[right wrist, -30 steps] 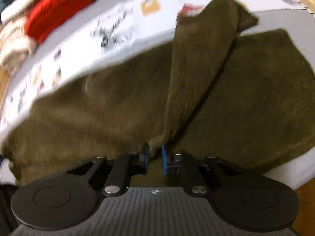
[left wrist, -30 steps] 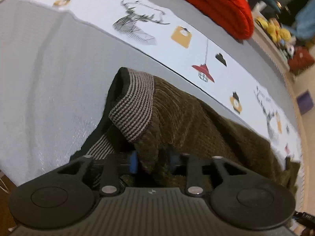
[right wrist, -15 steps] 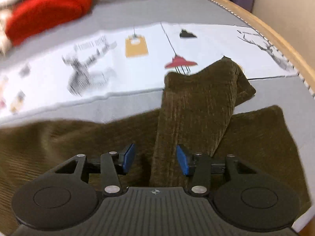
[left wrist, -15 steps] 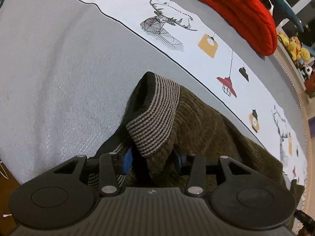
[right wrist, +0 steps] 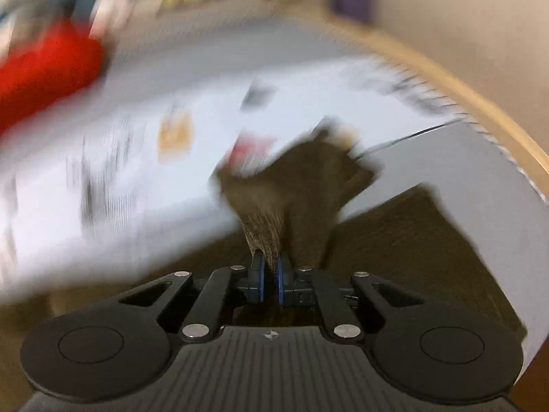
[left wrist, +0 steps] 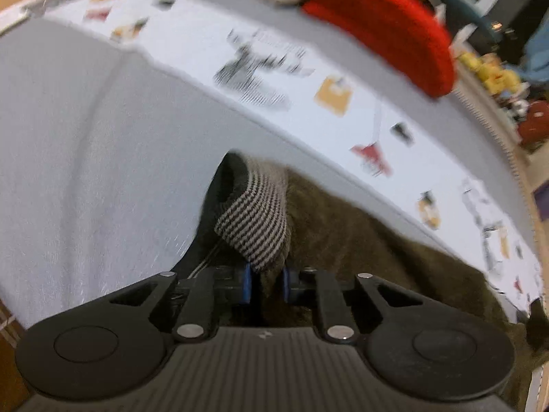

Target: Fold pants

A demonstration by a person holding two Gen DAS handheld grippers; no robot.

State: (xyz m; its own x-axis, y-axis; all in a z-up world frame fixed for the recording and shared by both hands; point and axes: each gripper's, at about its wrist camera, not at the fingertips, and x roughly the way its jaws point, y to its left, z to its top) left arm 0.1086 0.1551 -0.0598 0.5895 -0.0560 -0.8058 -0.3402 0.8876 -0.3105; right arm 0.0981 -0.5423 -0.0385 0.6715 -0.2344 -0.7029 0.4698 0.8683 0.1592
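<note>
Left wrist: left gripper closing on pants — right gripper, earlier wide, now pinches them.

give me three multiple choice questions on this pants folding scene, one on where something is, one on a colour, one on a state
1. Where does the red cushion lie?
A. at the far side of the bed, beyond the printed strip
B. on top of the pants
C. on the floor

2. What colour are the pants?
A. pale blue
B. olive brown
C. red

3. What is the right gripper doing?
A. wide open, nothing between its pads
B. shut on a pinch of pants fabric
C. holding the cushion

Answers: 1 A, it sits past the print. 2 B, olive corduroy in both views. 3 B, its blue pads press a fold.
</note>
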